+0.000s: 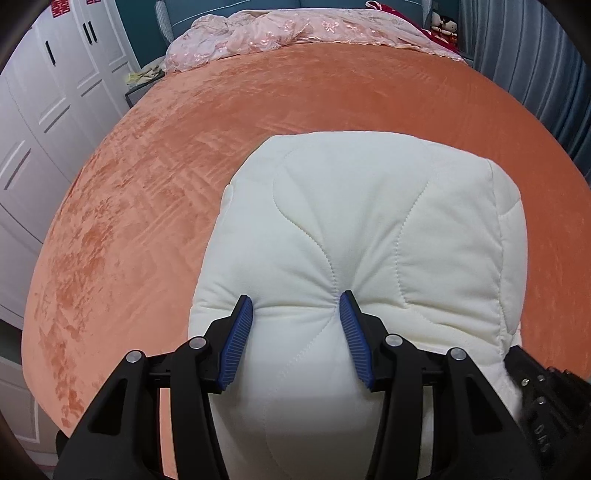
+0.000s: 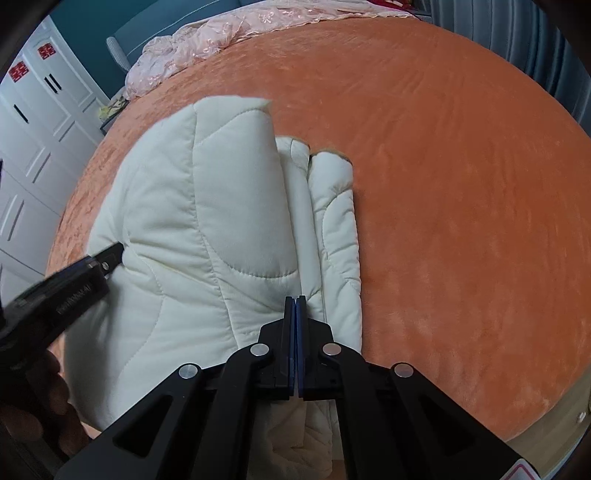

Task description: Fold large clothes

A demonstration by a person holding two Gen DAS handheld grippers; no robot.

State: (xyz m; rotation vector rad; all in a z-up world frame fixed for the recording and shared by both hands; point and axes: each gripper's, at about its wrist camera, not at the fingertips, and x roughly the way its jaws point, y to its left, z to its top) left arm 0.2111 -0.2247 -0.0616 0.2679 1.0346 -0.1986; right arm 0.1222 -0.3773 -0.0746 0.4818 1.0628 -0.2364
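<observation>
A cream quilted garment [image 1: 369,229] lies folded into a thick bundle on the orange bed cover [image 1: 184,147]. My left gripper [image 1: 295,302] presses into the near end of the bundle, its blue pads apart with a thick fold of the padding bulging between them. In the right wrist view the garment [image 2: 192,206] shows stacked folded layers along its right edge. My right gripper [image 2: 295,299] has its jaws closed at the near right edge of the bundle; whether cloth is pinched there is unclear. The left gripper's side [image 2: 107,258] shows at the left.
A pink embroidered blanket [image 1: 280,33] is crumpled at the head of the bed. White wardrobe doors [image 1: 44,122] stand to the left. Grey curtains [image 1: 535,55] hang to the right. Plush dolls [image 1: 445,26] sit at the far right corner.
</observation>
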